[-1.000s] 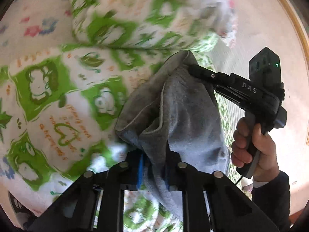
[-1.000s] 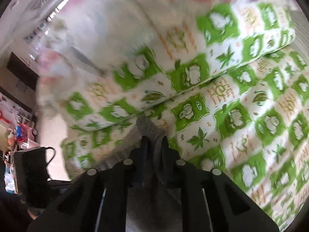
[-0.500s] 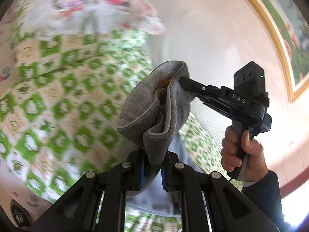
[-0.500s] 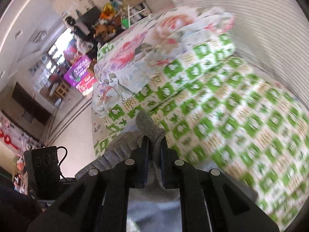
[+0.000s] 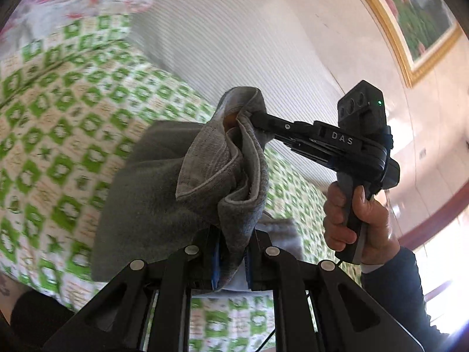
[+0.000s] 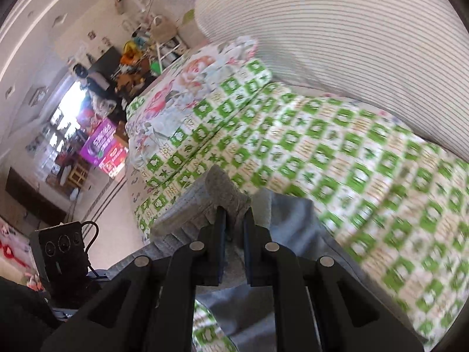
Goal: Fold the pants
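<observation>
Held gray pants [image 5: 187, 182] bunched above the bed [image 5: 58, 135], left tongs [image 5: 231, 259] and right tongs [image 6: 234, 228] both clamped on cloth; apparently no fold laid yet.

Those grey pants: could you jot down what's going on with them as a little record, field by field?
item: grey pants, bunched, hanging over the bed
left gripper: jaws shut on a fold of the pants
right gripper: jaws shut on the pants' edge, held by a person's hand
surface below: green-and-white patterned bedspread
behind: striped headboard
fold status: not yet folded flat; the cloth is lifted, not laid out
</observation>
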`<state>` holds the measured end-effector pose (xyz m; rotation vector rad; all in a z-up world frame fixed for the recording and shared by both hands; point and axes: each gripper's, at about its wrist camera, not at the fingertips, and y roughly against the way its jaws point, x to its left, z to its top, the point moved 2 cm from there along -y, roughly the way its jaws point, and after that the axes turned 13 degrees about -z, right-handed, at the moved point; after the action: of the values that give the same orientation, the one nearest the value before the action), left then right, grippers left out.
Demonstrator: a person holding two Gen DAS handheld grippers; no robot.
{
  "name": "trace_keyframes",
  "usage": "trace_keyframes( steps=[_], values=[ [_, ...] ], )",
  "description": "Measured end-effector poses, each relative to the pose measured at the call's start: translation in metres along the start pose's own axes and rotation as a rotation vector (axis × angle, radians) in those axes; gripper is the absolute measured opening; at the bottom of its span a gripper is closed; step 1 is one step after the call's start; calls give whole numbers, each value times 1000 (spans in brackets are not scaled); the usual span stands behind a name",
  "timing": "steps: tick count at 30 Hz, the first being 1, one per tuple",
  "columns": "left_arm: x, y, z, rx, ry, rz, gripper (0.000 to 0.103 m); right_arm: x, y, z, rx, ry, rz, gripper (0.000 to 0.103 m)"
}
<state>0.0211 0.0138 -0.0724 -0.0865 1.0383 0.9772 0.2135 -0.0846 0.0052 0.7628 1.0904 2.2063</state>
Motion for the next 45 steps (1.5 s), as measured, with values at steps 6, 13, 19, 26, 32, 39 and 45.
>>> trace_keyframes(
  steps=[6, 13, 19, 26, 32, 39, 45],
  values=[
    [-43, -38, -20, 91, -93, -32, 11, -44, 49, -30, -55, -86, -17, 11],
    [-75, -100, -52, 215, -177, -22, 11, -103, 82, -79, -81, -204, -67, 11],
    [-81, -137, -69, 274, -219, 19, 11, -146, 88, -115, -86, -284, -71, 11],
    [-96, -163, -79, 304, -285, 49, 12, -172, 95, -135, -144, -342, -34, 11],
    [-107, -179, -100, 341, -347, 66, 12, -191, 101, -152, -179, -404, -18, 11],
    [-100, -199, -120, 426, -375, 72, 26, -207, 98, -179, -172, -493, -27, 20],
    [-112, -181, -120, 445, -400, 18, 48, -206, 127, -193, -194, -533, -153, 43]
  ],
)
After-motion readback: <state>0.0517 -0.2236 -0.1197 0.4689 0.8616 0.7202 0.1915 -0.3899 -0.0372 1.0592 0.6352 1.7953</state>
